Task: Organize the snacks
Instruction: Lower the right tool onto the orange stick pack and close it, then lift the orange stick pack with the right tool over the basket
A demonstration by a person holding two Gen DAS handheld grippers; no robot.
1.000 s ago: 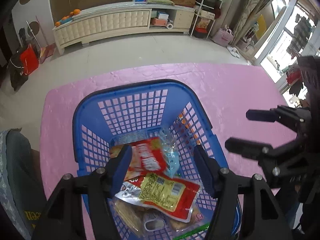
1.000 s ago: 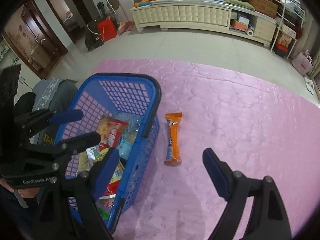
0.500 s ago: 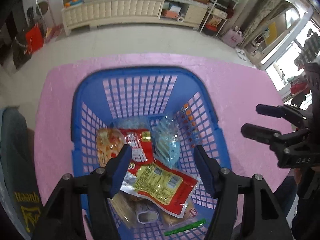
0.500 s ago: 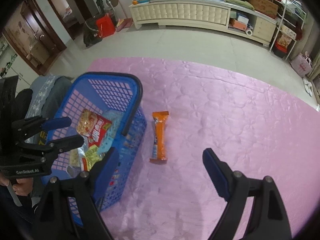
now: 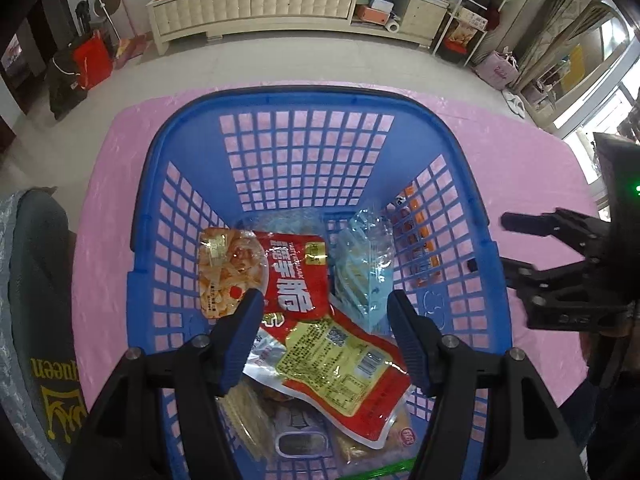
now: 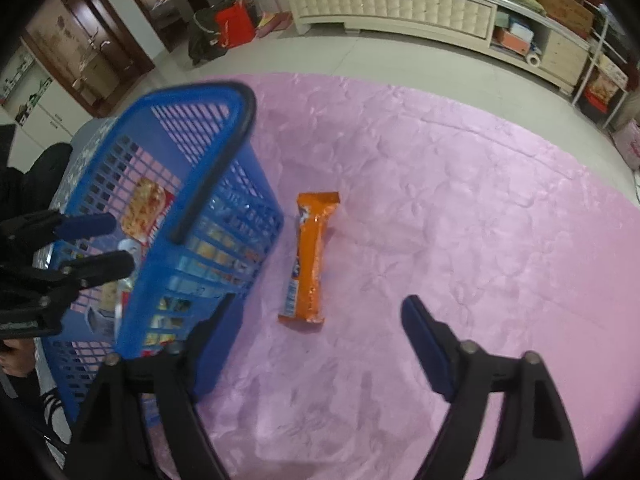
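Note:
A blue plastic basket [image 5: 304,116] stands on the pink mat and shows at the left of the right wrist view [image 6: 224,216]. It holds several snack packs: a red pack [image 5: 276,272], a red and yellow pack [image 5: 344,360] and a clear blue pack [image 5: 364,268]. My left gripper [image 5: 324,320] is open and empty above them. An orange snack bar [image 6: 310,256] lies on the mat just right of the basket; through the basket's mesh it shows in the left wrist view [image 5: 420,236]. My right gripper [image 6: 320,320] is open and empty, just short of the bar.
The pink mat [image 6: 460,200] stretches to the right of the bar. A person's legs [image 5: 36,280] are at the basket's left. A cream cabinet [image 5: 256,0] stands far back on the tiled floor.
The left gripper has moved forward over the basket, which now fills its view. The right gripper has come closer to the orange bar. Both stay open.

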